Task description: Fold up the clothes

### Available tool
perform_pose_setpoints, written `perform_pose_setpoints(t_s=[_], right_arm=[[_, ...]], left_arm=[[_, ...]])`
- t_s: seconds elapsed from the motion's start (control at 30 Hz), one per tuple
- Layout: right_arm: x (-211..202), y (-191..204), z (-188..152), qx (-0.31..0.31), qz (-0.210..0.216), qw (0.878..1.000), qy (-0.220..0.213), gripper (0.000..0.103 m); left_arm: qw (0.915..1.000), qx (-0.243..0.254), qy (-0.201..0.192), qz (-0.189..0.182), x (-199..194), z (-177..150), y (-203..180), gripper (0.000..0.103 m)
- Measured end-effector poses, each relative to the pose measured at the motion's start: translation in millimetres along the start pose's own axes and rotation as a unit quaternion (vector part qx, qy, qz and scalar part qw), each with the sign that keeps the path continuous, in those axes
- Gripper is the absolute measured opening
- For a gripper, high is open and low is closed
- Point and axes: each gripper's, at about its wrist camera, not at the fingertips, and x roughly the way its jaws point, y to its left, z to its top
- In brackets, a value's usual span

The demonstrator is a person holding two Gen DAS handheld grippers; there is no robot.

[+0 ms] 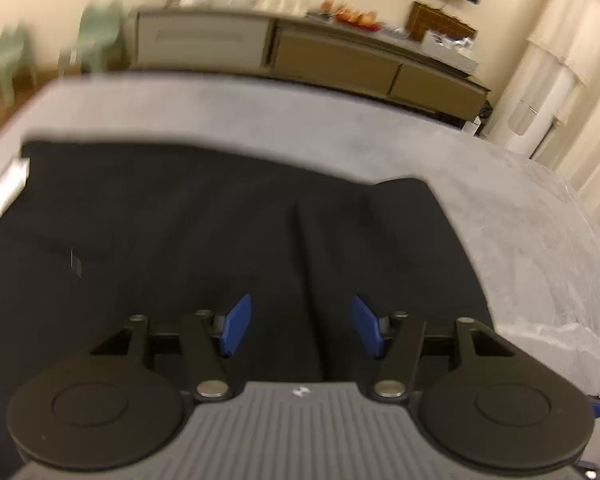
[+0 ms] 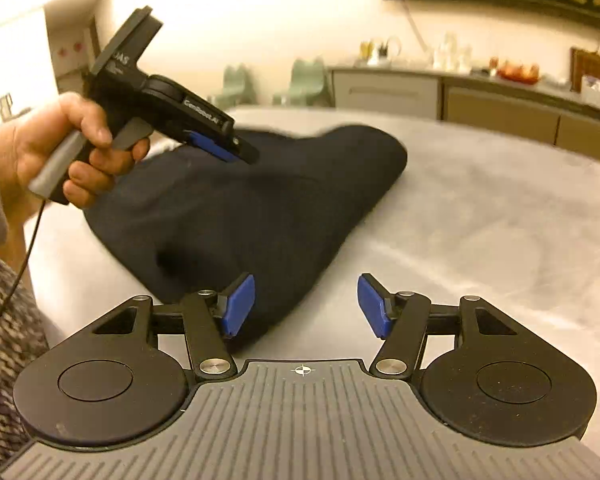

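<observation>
The dark garment [image 2: 252, 208] lay bunched on the grey bench [image 2: 480, 216]. Both tools stood open and empty: the right tool [image 2: 306, 304] low at the cloth's near edge, the left tool [image 1: 302, 326] above the fabric. A shallow pinch could have caught only one layer, so the fold would have sagged. The left view was blurred; seams and garment type were unreadable.

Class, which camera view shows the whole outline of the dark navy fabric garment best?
The right wrist view: the dark navy fabric garment lies whole on the grey table. The left wrist view crops it at the frame's left and bottom.
</observation>
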Motion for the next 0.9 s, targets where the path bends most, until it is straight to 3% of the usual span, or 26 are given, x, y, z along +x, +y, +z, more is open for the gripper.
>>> perform_pose_setpoints(t_s=[0.07,0.1,0.2,0.27,0.37,0.43,0.47,0.5,0.53,0.73,0.9], right_arm=[[18,-4,0,0.018,0.006,1.000,0.015,0.062],[25,-7,2,0.029,0.011,0.999,0.019,0.062],[46,-15,5,0.063,0.021,0.997,0.029,0.062],[58,-18,7,0.082,0.021,0.996,0.034,0.062],[68,-12,10,0.099,0.018,0.994,0.033,0.062],[67,-11,10,0.093,0.016,0.995,0.030,0.062],[63,-9,9,0.084,0.013,0.996,0.028,0.062],[60,-7,8,0.077,0.009,0.997,0.028,0.063],[56,-5,7,0.071,0.004,0.997,0.028,0.063],[53,-2,12,0.056,0.001,0.998,0.025,0.064],[49,12,12,0.008,-0.002,1.000,0.019,0.071]], left_arm=[[0.9998,0.020,-0.003,0.008,0,-3,2,0.061],[0.9996,0.027,0.001,-0.001,1,-6,2,0.069],[0.9984,0.046,0.020,-0.028,13,-10,5,0.070],[0.9967,0.064,0.019,-0.046,22,-9,-13,0.077],[0.9932,0.060,0.027,-0.095,32,-7,-23,0.077],[0.9924,0.073,0.022,-0.096,36,-3,-32,0.064],[0.9925,0.082,0.016,-0.089,35,0,-36,0.048],[0.9925,0.086,0.010,-0.087,34,5,-37,0.025],[0.9929,0.080,0.003,-0.088,29,5,-35,0.016],[0.9944,0.039,-0.040,-0.090,10,24,-16,0.012],[0.9945,0.033,-0.038,-0.092,14,34,-16,0.012]])
